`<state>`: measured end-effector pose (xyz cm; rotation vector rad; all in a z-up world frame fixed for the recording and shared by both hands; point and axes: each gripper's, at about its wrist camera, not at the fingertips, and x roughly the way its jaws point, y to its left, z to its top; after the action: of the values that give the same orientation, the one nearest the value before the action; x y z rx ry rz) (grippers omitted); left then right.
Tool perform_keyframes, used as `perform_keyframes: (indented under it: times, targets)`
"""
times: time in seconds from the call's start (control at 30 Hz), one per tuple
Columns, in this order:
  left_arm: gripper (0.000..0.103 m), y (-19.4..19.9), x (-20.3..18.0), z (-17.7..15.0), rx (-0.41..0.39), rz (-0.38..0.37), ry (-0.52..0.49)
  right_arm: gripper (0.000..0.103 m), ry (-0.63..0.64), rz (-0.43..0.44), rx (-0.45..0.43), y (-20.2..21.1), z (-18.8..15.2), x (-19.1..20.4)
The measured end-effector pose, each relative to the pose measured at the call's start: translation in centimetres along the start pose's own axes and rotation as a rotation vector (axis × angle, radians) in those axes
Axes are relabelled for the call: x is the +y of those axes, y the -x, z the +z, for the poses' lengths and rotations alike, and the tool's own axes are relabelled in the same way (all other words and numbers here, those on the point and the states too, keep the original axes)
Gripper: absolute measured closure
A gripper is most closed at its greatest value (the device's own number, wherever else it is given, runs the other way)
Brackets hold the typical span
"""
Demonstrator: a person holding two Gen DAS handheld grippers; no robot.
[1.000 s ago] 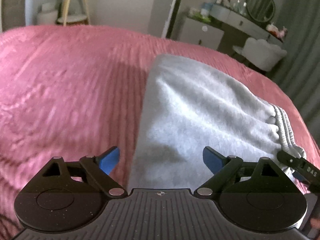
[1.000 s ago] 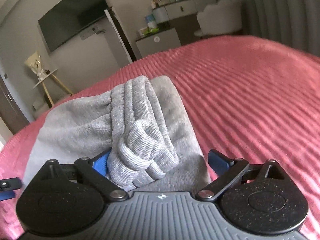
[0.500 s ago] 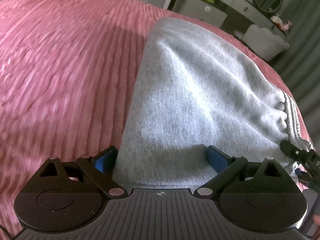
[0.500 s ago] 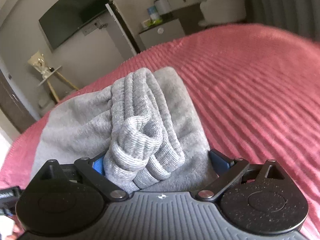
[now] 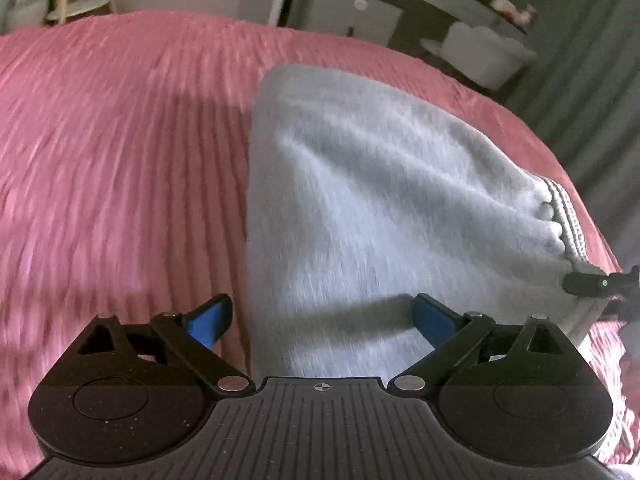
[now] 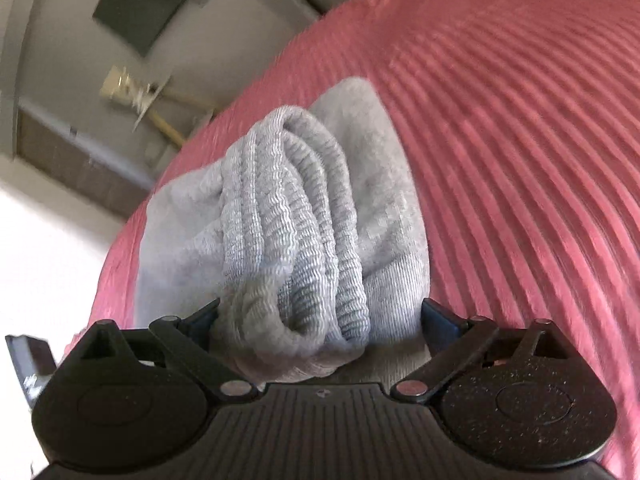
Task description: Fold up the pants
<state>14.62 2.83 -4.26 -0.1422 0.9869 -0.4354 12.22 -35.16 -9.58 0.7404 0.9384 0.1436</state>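
My left gripper (image 5: 322, 318), black-framed with blue pads, points down at the bed with its jaws spread wide, having just finished opening; the left pad sits over the pink ribbed bedspread (image 5: 120, 160) and the right pad over cloth, and neither presses on anything. Between and beyond them lie the pale grey fleece sweatpants (image 5: 380, 208), folded into a broad slab on the bedspread, with the near left edge running up between my pads. The pants' ribbed elastic waistband (image 5: 568, 216) bunches at the far right of this view, where the black tip of my other gripper pokes in beside it.

My right gripper (image 6: 320, 320), same black build, has that gathered waistband (image 6: 296, 240) filling the gap between its blue pads. The ribbed folds touch both pads, though I cannot tell whether the jaws are clamping the cloth or merely standing around it. The bedspread (image 6: 520, 140) stretches away to the right. Behind the bed a dark flat screen (image 6: 148, 4) hangs on the pale wall, blurred.
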Motion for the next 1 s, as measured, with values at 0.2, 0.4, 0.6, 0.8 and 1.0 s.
perform_keyframes:
  times: [0.2,0.4,0.6,0.8,1.0]
  targets:
    - [0.002,-3.2,0.9,2.1,0.108,-0.07,-0.008,0.005,-0.077,0.1,0.148,-2.0,3.3,-2.0]
    - [0.001,-4.6,0.6,2.2,0.111,-0.091,-0.028,0.005,-0.058,0.174,0.208,-4.0,4.7,-2.8]
    - [0.0,-5.6,-0.1,3.0,0.13,-0.091,-0.046,0.005,-0.086,0.207,0.193,-5.3,5.3,-2.8]
    - [0.0,-7.1,-1.0,3.8,0.123,-0.111,-0.068,0.005,-0.072,0.215,0.176,-5.5,4.9,-2.9]
    - [0.002,-7.5,-1.2,4.8,0.115,-0.121,-0.021,0.009,-0.011,0.105,0.132,-5.5,3.6,0.2]
